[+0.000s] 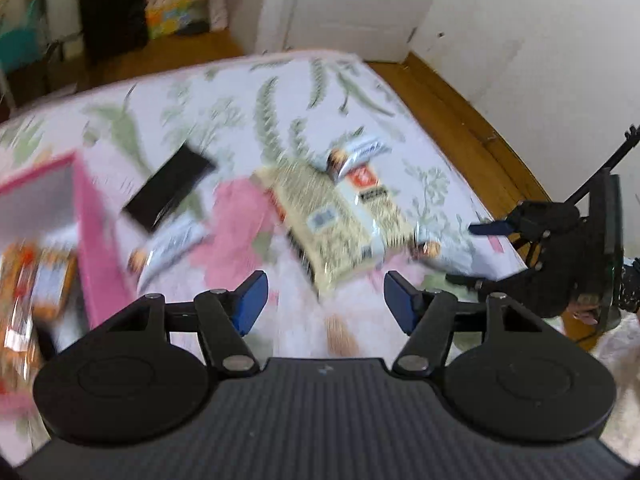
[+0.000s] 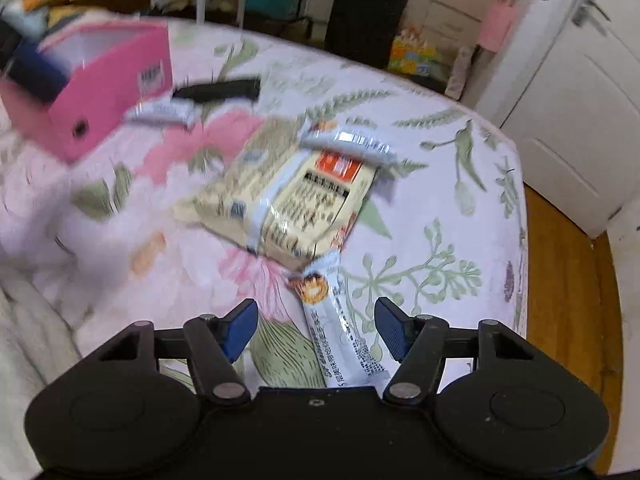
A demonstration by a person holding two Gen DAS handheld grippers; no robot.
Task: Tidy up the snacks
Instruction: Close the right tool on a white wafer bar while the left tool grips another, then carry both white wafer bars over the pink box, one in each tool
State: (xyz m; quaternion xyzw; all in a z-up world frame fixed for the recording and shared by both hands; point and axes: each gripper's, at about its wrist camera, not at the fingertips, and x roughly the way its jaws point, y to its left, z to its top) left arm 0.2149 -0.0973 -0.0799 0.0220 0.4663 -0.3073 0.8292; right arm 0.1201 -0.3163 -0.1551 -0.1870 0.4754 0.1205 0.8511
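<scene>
Snacks lie on a floral bed sheet [image 2: 440, 220]. A big cream snack bag [image 2: 288, 196] sits in the middle, with a silver-white packet [image 2: 352, 144] on its far end. A white stick packet [image 2: 344, 332] lies on the sheet between the fingers of my right gripper [image 2: 316, 328], which is open, its pads apart from the packet. My left gripper [image 1: 326, 300] is open over the sheet with nothing between its fingers; the cream bag [image 1: 340, 220] is just ahead of it. A pink box [image 1: 100, 240] at the left holds orange snack packs [image 1: 40, 288].
A flat black item [image 1: 170, 192] and another silver packet [image 1: 172, 244] lie near the pink box. The bed edge drops to a wooden floor [image 2: 568, 300] on the right, with a white door [image 2: 580, 120] behind. A black appliance [image 2: 364, 16] stands beyond the bed.
</scene>
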